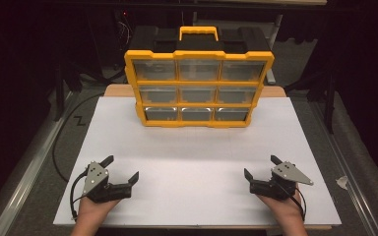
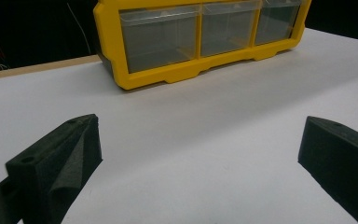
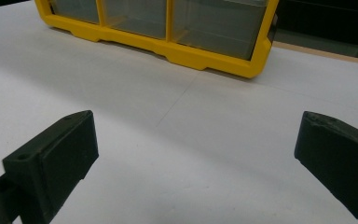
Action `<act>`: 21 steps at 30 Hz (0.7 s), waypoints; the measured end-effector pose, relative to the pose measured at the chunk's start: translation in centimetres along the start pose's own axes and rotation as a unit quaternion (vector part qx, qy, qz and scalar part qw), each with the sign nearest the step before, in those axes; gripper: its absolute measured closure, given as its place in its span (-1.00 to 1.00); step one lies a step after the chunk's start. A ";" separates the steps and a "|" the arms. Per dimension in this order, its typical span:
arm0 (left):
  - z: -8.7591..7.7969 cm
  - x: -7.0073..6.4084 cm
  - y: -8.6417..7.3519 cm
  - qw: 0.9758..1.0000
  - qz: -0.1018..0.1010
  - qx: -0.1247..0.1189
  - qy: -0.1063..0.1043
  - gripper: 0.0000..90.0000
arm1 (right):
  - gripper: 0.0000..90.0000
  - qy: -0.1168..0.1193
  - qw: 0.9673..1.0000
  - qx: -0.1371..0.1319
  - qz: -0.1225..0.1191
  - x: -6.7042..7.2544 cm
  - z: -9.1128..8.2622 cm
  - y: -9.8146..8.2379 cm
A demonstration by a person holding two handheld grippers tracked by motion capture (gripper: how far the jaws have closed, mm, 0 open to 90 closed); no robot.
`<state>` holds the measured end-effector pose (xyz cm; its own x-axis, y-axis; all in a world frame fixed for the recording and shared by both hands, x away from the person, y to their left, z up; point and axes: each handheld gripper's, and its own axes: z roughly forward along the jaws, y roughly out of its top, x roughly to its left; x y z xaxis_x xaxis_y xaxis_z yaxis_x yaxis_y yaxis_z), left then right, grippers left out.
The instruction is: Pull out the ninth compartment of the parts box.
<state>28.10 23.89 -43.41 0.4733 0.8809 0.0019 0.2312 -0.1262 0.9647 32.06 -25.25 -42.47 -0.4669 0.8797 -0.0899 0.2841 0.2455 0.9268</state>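
Left gripper (image 1: 123,168): jaws wide apart, empty, low over the white table (image 1: 197,152) near its front edge. Right gripper (image 1: 261,166): likewise. Yellow drawer organizer (image 1: 198,88): upright at the table's far side, well apart from both.

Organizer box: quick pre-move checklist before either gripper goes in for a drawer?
1. Left gripper open, nothing between its jaws: ok.
2. Right gripper open, nothing between its jaws: ok.
3. Organizer box upright on the white table, drawer fronts facing the person: ok.
4. All nine clear drawers look pushed in flush: ok.
5. Path from both grippers to the box free of objects: ok.
6. Drawer contents: cannot tell, fronts too hazy.
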 end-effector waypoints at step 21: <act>0.0 -0.1 0.0 1.000 0.003 -0.002 -0.007 -1.00 | -0.98 -0.024 1.000 0.015 -0.007 -0.3 1.7 0.8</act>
<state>28.12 23.82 -43.38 0.4862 0.8738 0.0040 0.2256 -0.1299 0.9655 33.86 -24.67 -42.30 -0.4307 0.8945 -0.1201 0.3036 0.2689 0.9141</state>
